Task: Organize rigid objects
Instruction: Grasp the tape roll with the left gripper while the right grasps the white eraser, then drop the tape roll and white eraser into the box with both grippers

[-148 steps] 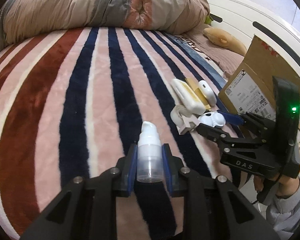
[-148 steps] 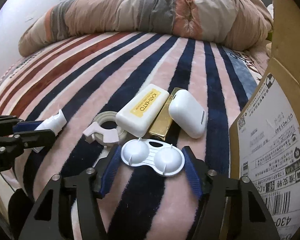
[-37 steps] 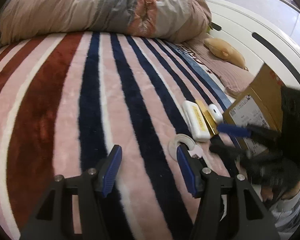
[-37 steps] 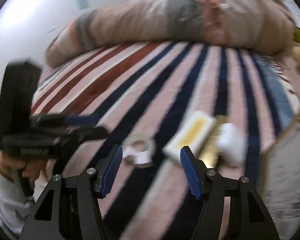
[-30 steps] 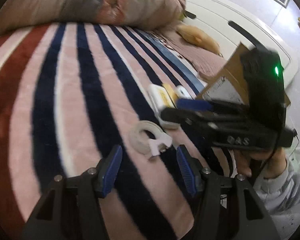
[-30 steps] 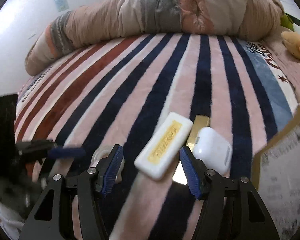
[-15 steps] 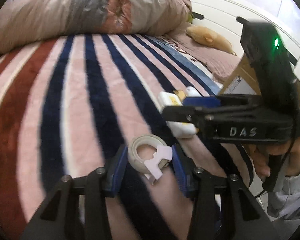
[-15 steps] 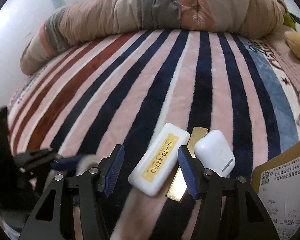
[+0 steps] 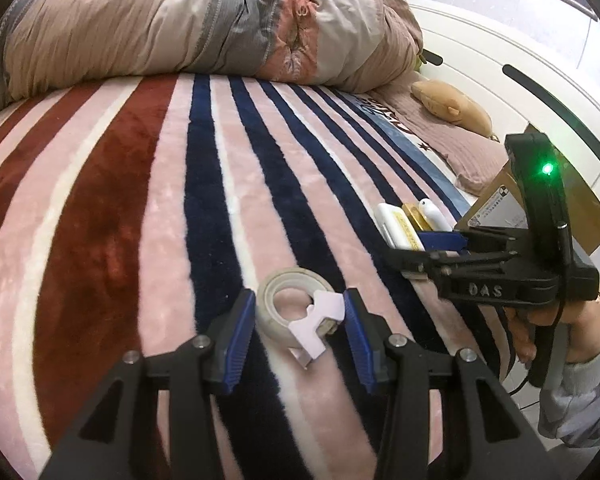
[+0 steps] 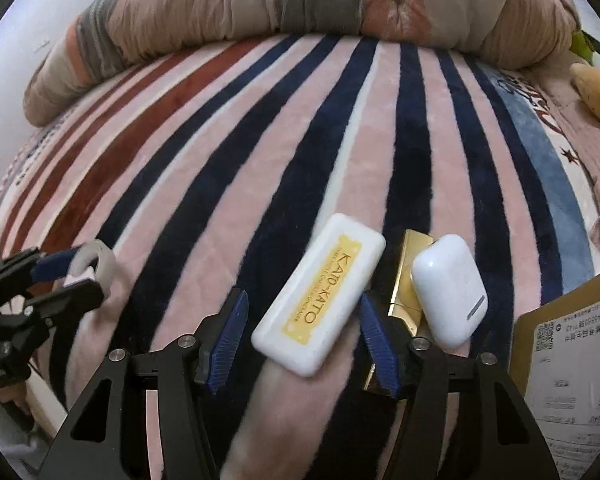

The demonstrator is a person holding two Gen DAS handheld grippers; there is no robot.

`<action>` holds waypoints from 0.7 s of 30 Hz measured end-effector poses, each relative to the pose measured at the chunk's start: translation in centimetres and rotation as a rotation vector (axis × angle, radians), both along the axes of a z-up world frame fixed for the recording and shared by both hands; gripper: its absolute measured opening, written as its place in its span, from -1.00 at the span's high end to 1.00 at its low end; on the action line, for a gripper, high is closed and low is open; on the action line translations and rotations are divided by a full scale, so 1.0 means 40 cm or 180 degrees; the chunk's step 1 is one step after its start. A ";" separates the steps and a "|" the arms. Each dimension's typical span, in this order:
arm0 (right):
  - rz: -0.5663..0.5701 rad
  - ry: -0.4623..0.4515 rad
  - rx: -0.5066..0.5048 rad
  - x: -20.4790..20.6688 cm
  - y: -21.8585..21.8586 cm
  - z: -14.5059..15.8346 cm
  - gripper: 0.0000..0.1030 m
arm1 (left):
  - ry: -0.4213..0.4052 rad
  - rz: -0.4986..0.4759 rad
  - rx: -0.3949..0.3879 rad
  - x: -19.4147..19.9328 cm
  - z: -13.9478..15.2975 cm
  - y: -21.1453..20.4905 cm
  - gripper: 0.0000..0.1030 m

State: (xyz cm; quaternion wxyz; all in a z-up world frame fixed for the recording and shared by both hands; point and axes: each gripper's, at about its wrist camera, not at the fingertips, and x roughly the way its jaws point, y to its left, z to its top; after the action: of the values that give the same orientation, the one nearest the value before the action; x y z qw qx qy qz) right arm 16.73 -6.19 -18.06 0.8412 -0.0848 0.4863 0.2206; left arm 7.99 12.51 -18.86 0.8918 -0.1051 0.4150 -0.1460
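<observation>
Plush fleece in pink, navy and rust stripes covers the bed [image 9: 148, 184], and everything lies near its front right corner. Farthest left is a roll of pale tape [image 9: 290, 308] with a white plastic cutter clipped to its ring, flat on the fleece between the blue ribbed fingers [image 9: 240, 330] of the left gripper [image 9: 296, 328]; both pads stand right against the roll, though firm contact cannot be made out. Next to the right lies a rounded white plastic case [image 10: 320, 294] with a yellow KATO-KATO label, a glossy oblong set at a slant. It sits between the spread fingers [image 10: 230, 330] of the right gripper [image 10: 302, 330], which are wide open with a gap at the left pad and the right pad close by the case's edge. Just beside the case lies a shiny gold bar [image 10: 410, 276], thin and rectangular, and a smooth white pod-shaped case [image 10: 448, 288] rests partly over it. At the bed's right edge stands a cardboard box [image 10: 572, 356] with printed shipping labels. A crumpled beige and grey duvet [image 9: 172, 28] lies rolled along the far edge.
</observation>
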 end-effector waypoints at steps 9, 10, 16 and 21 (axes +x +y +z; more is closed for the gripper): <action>0.0546 -0.0047 -0.0029 -0.067 0.020 0.016 0.37 | 0.0032 -0.0060 -0.0012 -0.002 0.000 -0.001 0.19; 0.0606 -0.0014 -0.0016 -0.079 0.020 0.017 0.37 | 0.0047 -0.0062 0.0000 0.001 -0.003 -0.003 0.19; 0.0590 -0.0221 -0.0105 -0.097 0.032 0.004 0.39 | 0.0088 0.0051 0.0086 0.021 -0.030 -0.022 0.19; 0.0646 -0.0420 0.0077 -0.148 0.022 0.079 0.39 | -0.0061 0.0079 0.0124 -0.020 0.053 -0.026 0.19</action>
State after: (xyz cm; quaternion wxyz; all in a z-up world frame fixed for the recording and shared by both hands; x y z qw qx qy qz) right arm 10.83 -5.31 -14.91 0.8457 -0.1378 0.4161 0.3044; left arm 7.18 11.47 -16.76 0.8994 -0.0915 0.4079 -0.1279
